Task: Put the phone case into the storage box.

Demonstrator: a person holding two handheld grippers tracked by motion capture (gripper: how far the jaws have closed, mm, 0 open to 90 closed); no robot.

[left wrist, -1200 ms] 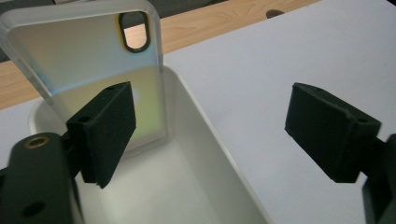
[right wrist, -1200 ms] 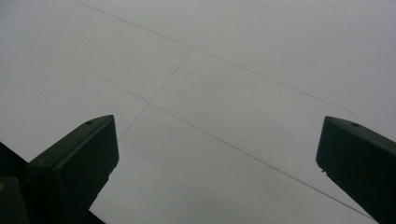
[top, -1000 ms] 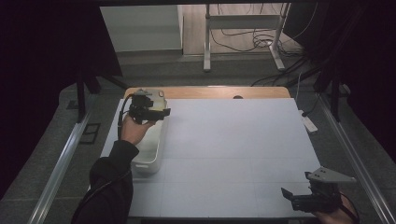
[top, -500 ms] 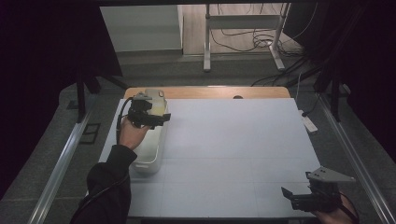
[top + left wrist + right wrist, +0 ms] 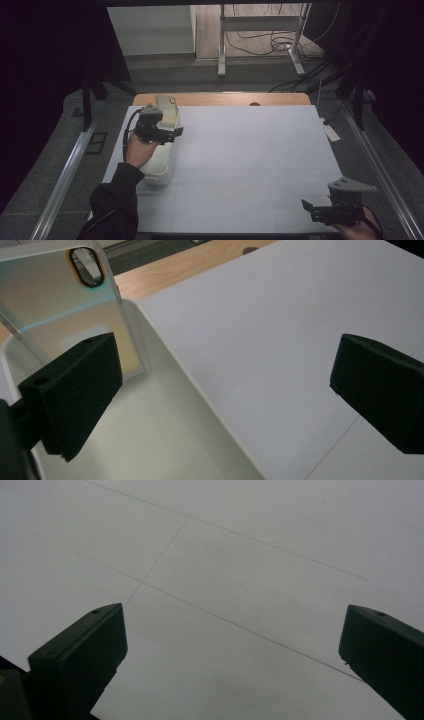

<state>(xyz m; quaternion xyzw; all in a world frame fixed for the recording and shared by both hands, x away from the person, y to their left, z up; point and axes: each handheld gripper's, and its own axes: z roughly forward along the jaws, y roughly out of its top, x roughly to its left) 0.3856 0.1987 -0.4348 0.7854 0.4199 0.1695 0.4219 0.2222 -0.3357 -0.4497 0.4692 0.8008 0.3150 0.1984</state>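
Phone case [image 5: 65, 305] upright in white bin [image 5: 200, 405], left tool [image 5: 220, 390] agape.

Hidden and cut-off parts at the white bin

In the left gripper view, the iridescent clear phone case [image 5: 60, 305] is cut by the top edge, its lower part hidden behind the left claw's [image 5: 225, 385] near jaw; the white plastic bin [image 5: 165, 440] runs off the bottom. From the high view, the right claw [image 5: 312, 209] and its hand are clipped by the bottom edge.
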